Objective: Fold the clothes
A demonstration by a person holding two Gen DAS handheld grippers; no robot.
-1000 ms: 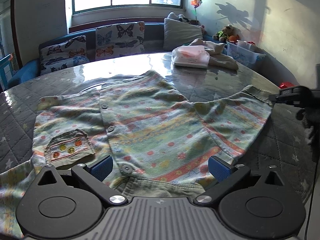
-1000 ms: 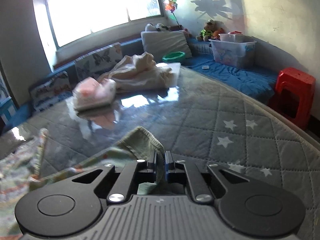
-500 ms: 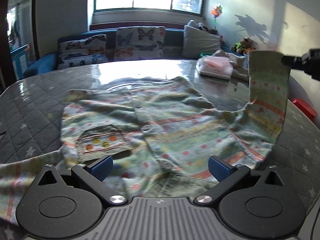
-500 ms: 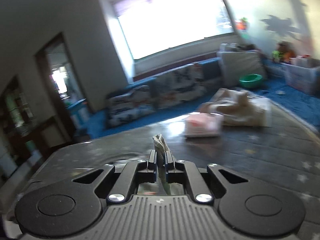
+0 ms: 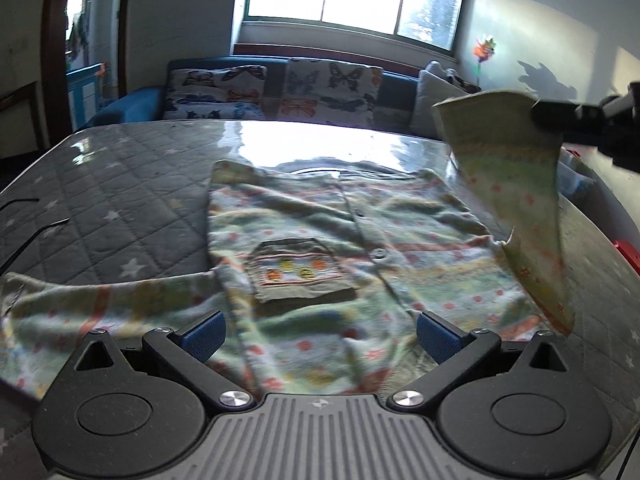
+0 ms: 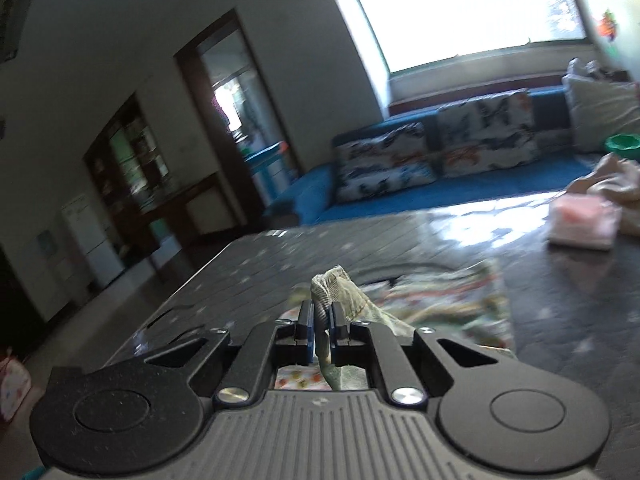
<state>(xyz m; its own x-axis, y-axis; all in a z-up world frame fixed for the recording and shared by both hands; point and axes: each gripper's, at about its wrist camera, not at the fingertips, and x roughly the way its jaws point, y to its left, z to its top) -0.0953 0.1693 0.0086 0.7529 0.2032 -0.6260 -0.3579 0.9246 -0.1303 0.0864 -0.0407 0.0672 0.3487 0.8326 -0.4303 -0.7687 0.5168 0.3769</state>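
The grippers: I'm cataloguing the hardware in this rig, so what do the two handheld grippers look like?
Both look alike. The left gripper has black angular finger linkages with silver pivot screws, blue ribbed pads, two round black discs and a grey ridged centre plate with a small cross mark. The right gripper shows the same build, with blue pads. No sleeve or hand is visible.

The left gripper (image 5: 320, 334) is matte black, with two angled linkage arms that end in ribbed blue pads (image 5: 202, 336), a silver screw (image 5: 234, 399) at each inner pivot and smaller bright screws near the finger tops. Its base is a grey ribbed plate (image 5: 320, 436) bearing a small round emblem at its upper edge, flanked by two large black round housings (image 5: 114, 416) with a recessed disc in each. The right gripper (image 6: 321, 320) has the same build: black arms with triangular cut-outs, silver pivot screws, a grey ribbed plate and blue-edged fingers.
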